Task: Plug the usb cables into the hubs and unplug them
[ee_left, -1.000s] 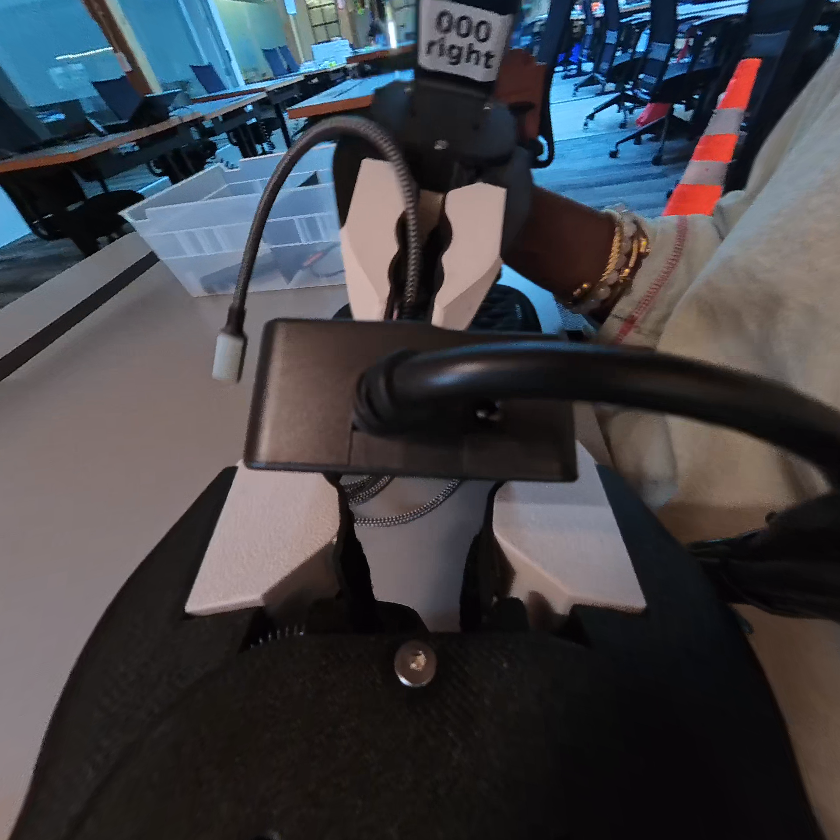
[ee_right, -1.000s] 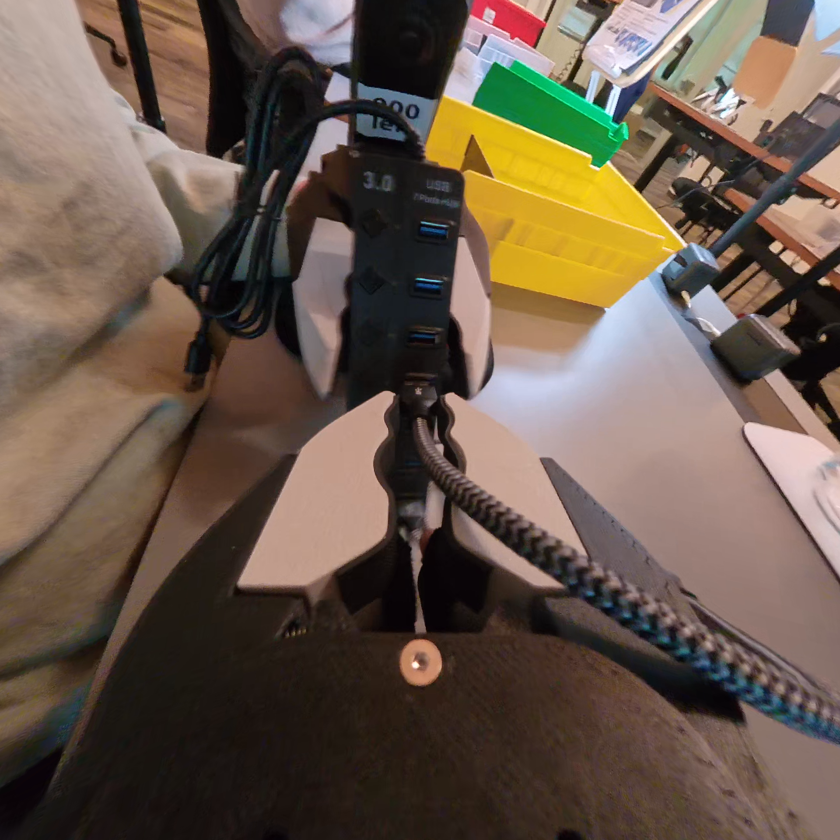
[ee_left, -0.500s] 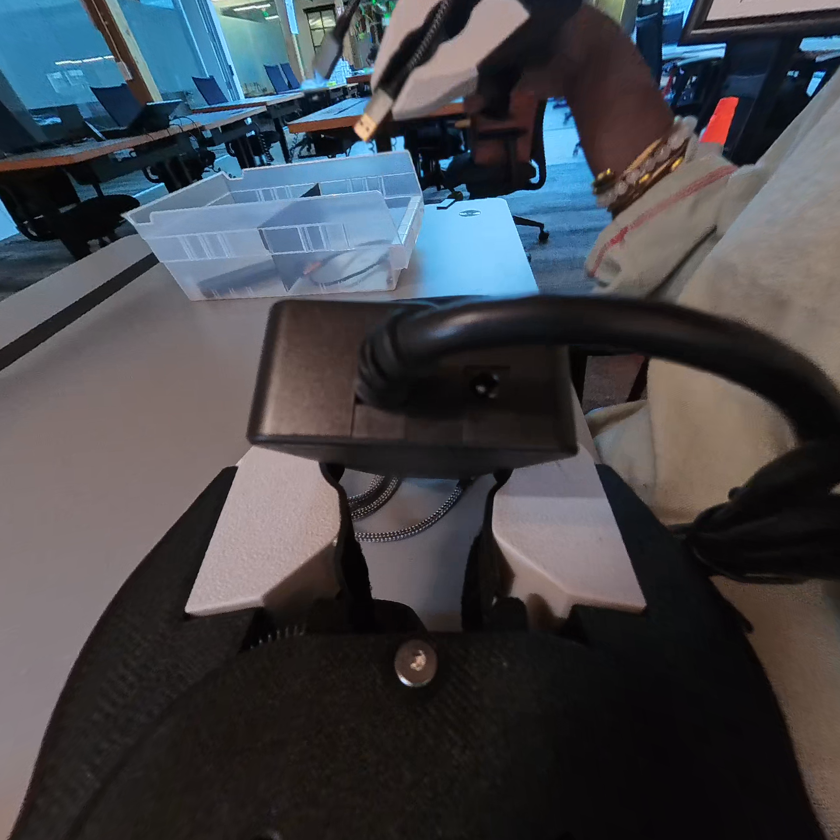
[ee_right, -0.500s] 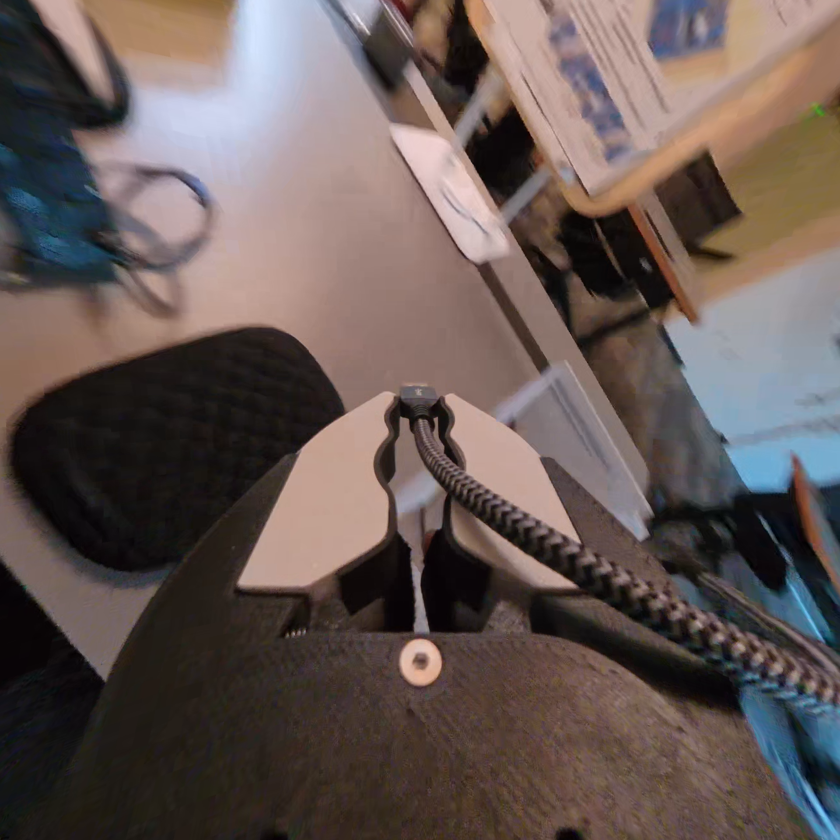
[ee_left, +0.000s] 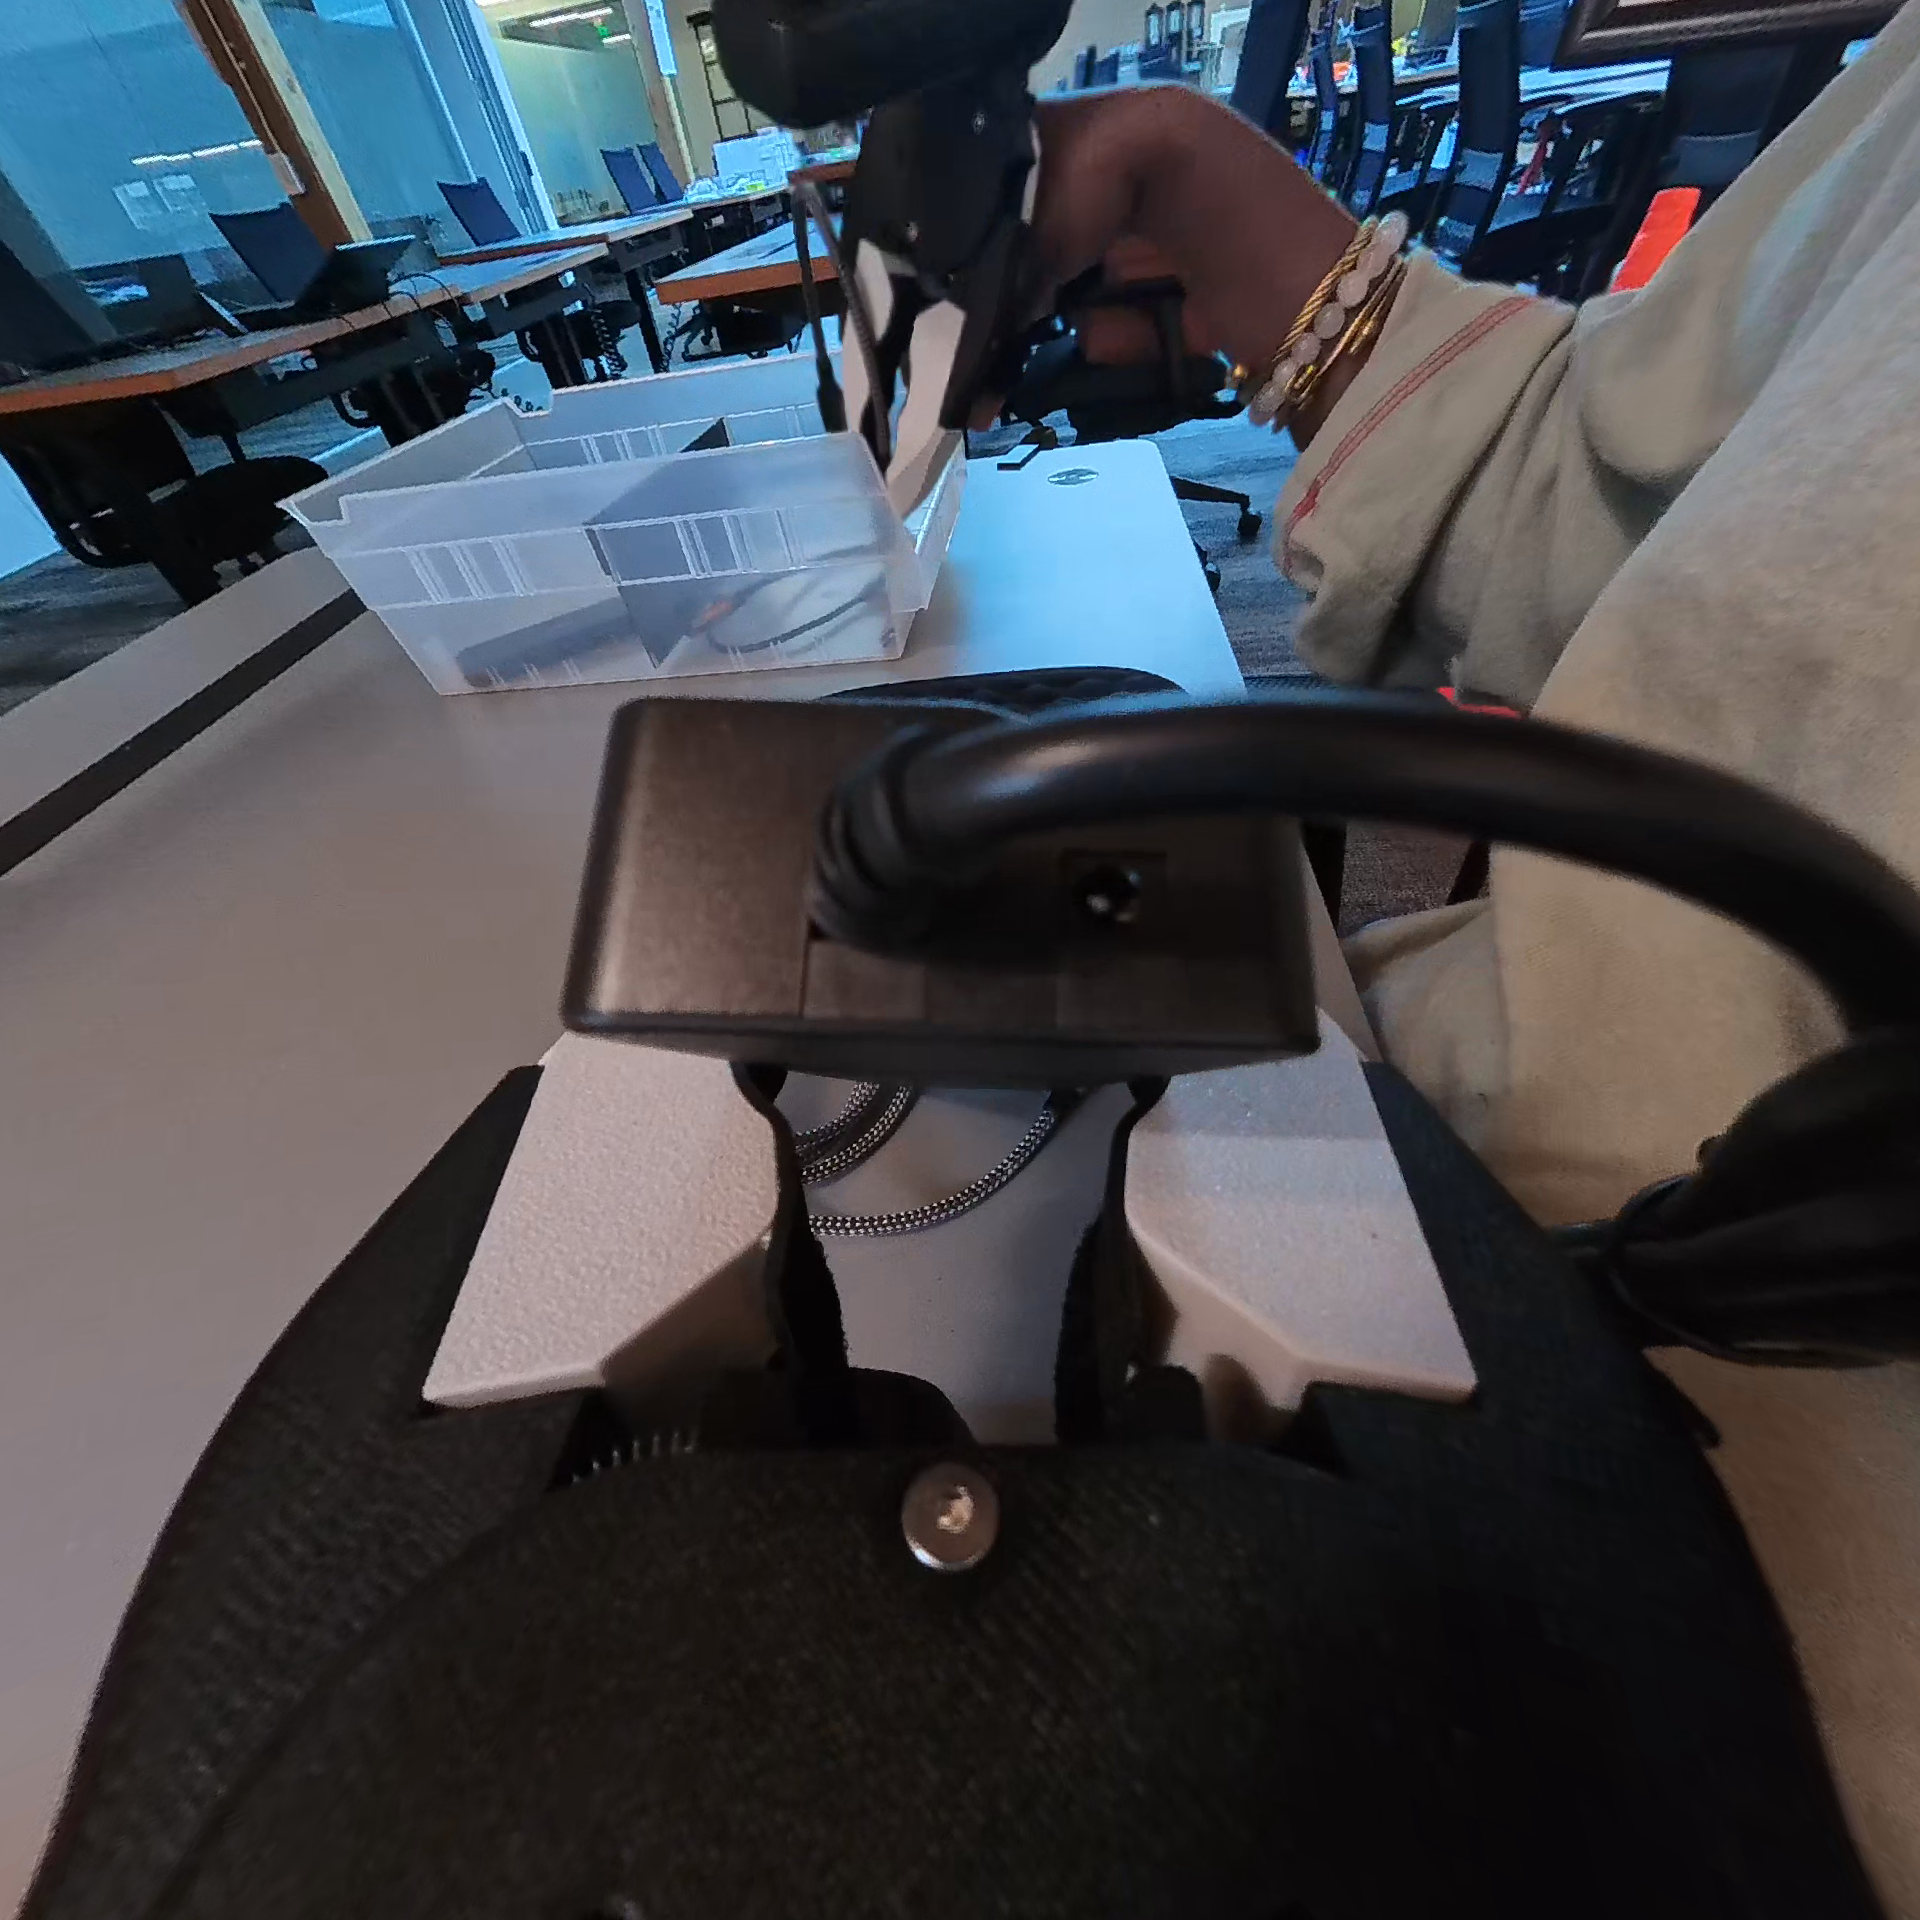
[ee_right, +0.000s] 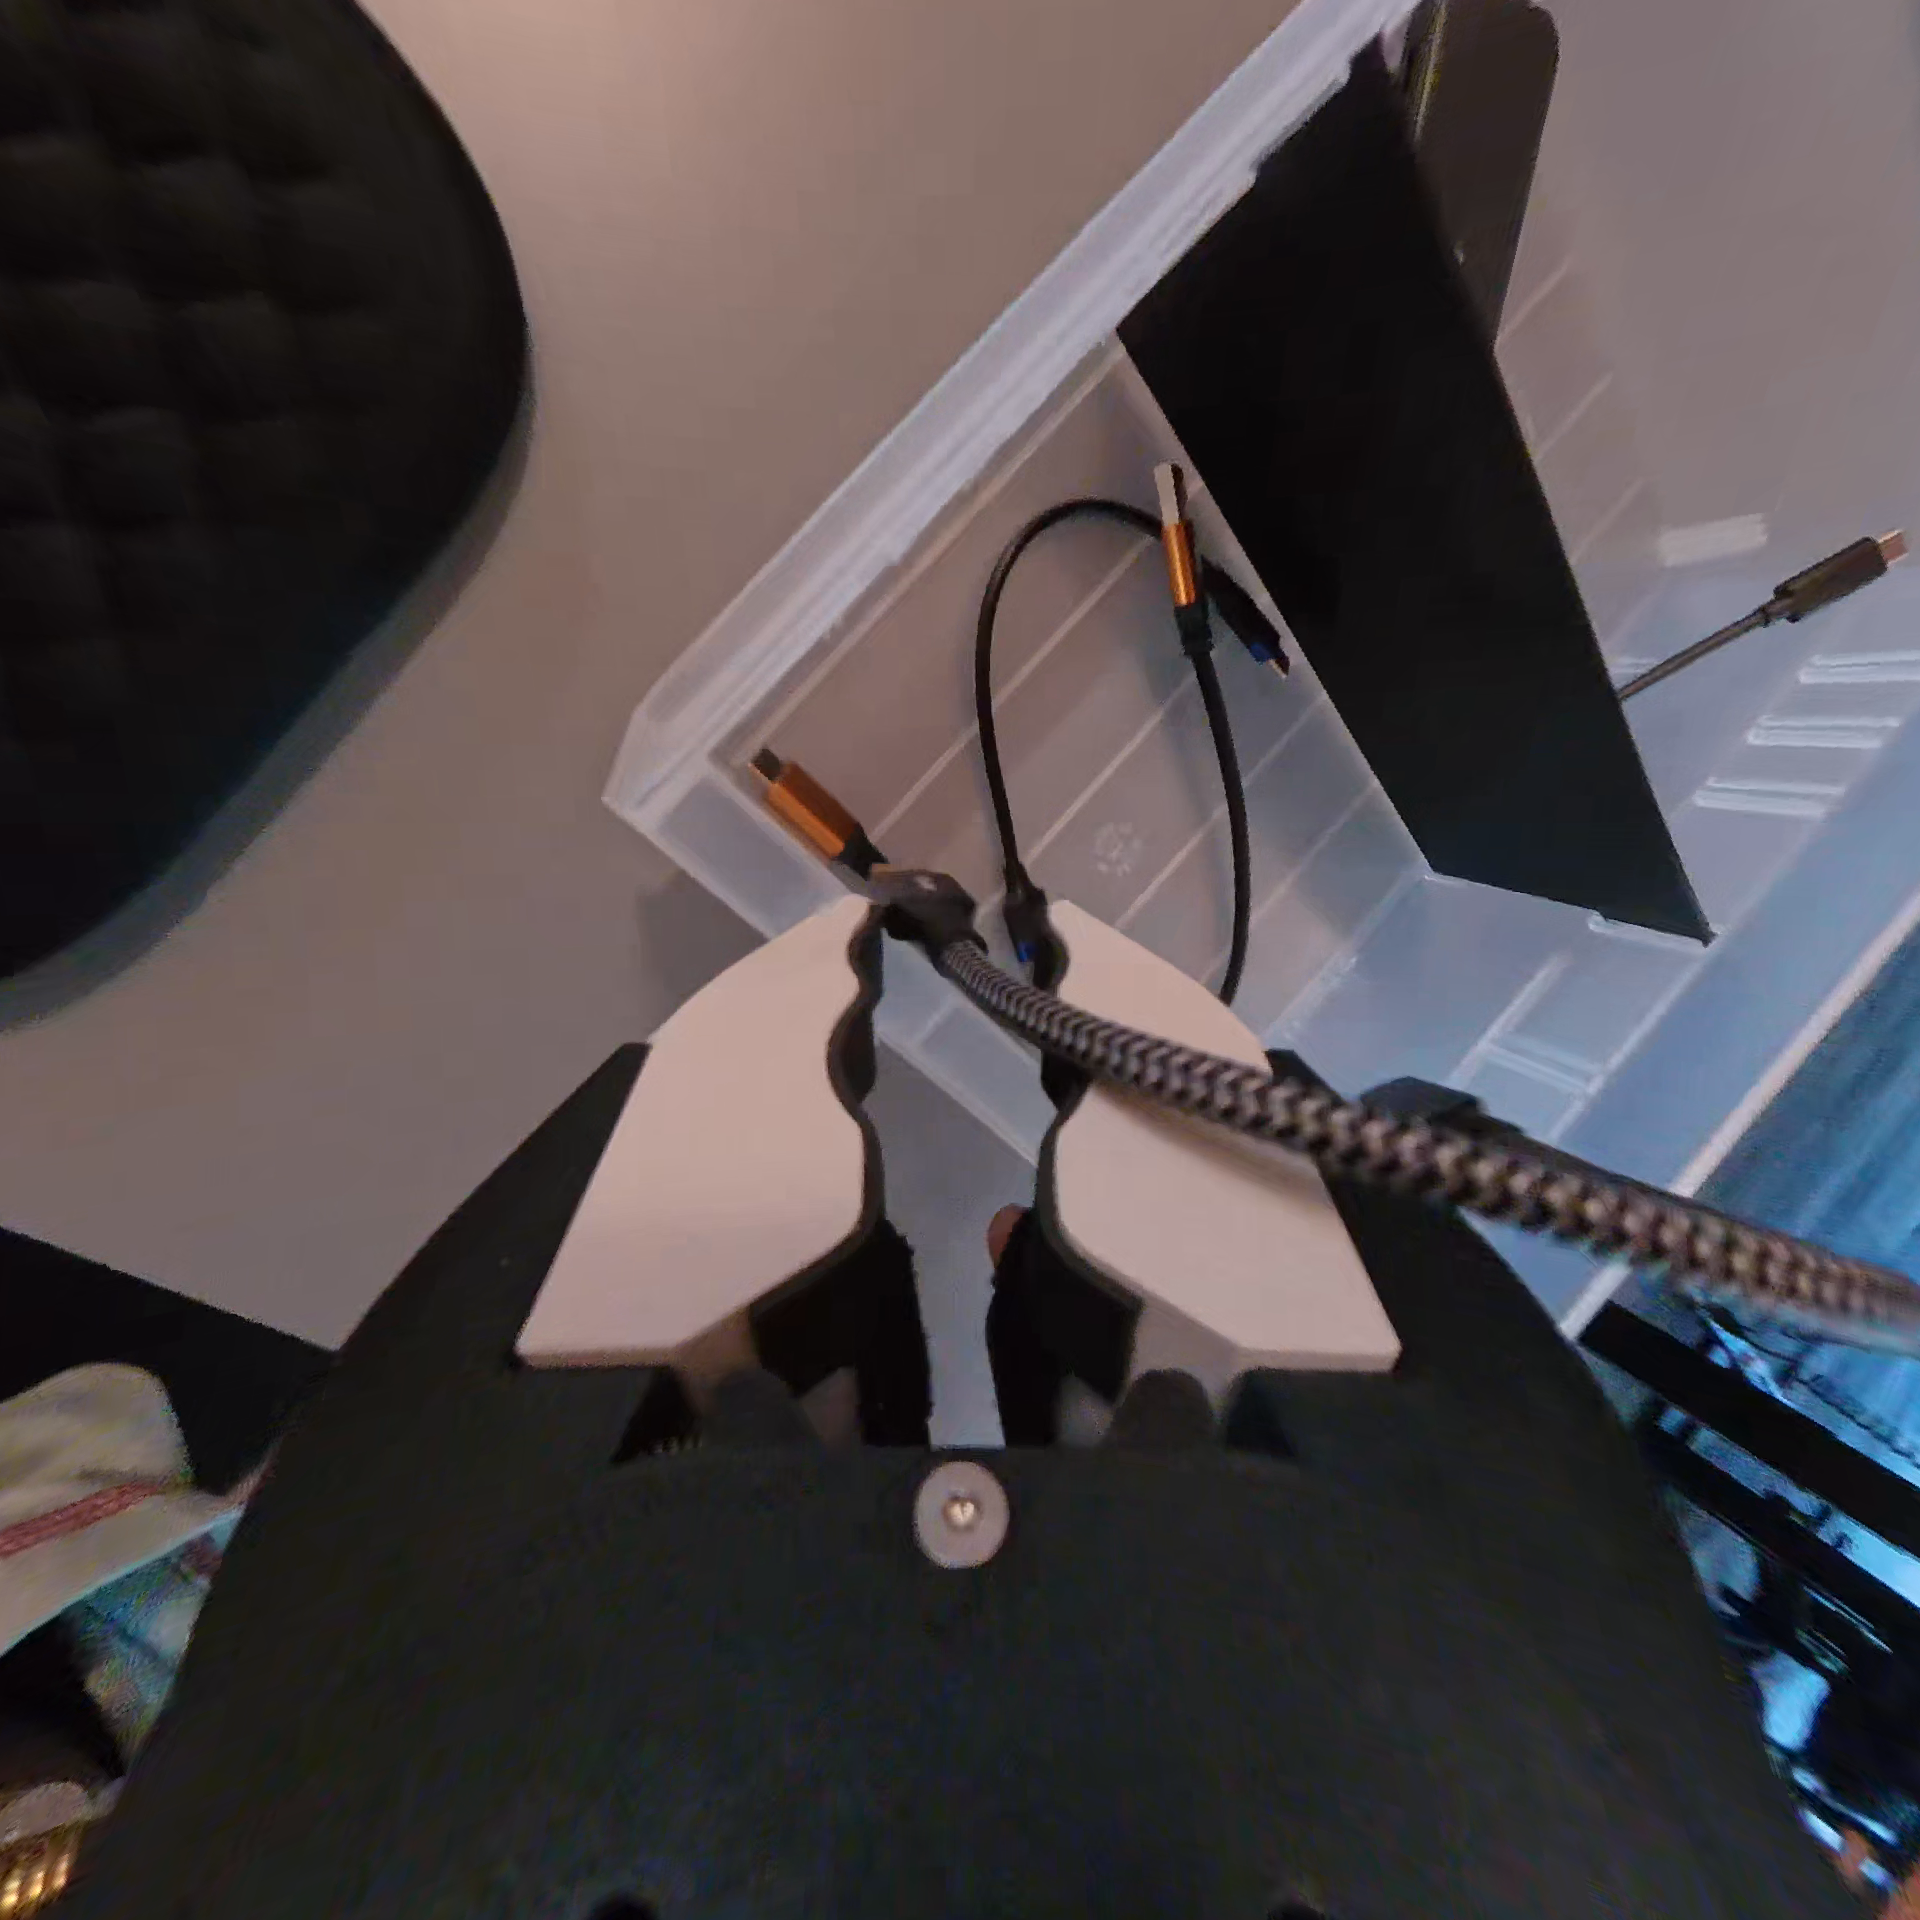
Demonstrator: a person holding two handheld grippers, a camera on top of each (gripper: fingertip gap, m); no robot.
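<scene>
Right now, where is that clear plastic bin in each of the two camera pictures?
Left wrist view: the clear plastic bin sits on the table, upper left, beyond the black USB hub.
Right wrist view: it fills the upper right, seen from above.
Shared landmark: the bin's black divider.

Open-plan office: rows of wood-topped desks (ee_left: 312, 343); wheeled office chairs (ee_left: 1132, 374); glass partition walls (ee_left: 114, 177); carpeted floor (ee_left: 1257, 540).

A matt black plastic hub (ee_left: 935, 914) with a smooth glossy lead (ee_left: 1455, 769) is shown; a cable (ee_right: 1247, 1091) sheathed in woven braid; a clear, smooth plastic bin (ee_left: 644, 540); fingers (ee_left: 623, 1247) finished in grainy white plastic; a matt grey worktop (ee_left: 260, 935).
</scene>
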